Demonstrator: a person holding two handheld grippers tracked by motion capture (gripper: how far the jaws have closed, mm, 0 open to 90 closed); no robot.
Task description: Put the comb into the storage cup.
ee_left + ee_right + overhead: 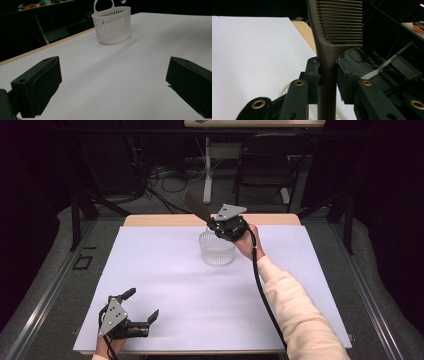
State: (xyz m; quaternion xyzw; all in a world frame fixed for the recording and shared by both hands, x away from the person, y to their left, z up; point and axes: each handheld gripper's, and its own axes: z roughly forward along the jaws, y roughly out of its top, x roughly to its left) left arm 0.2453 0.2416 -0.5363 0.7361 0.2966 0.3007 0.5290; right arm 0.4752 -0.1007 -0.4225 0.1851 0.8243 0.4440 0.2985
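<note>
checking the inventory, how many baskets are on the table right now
1. The white slatted basket stands at the far middle of the table, just below the right tool, which holds a comb over it. Nothing seems to hide another.

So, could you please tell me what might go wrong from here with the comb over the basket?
1. The right gripper holds the comb by its narrow handle only, so it may twist or slip out.
2. The white basket looks light and stands free on the table; a low pass could tip it.
</note>
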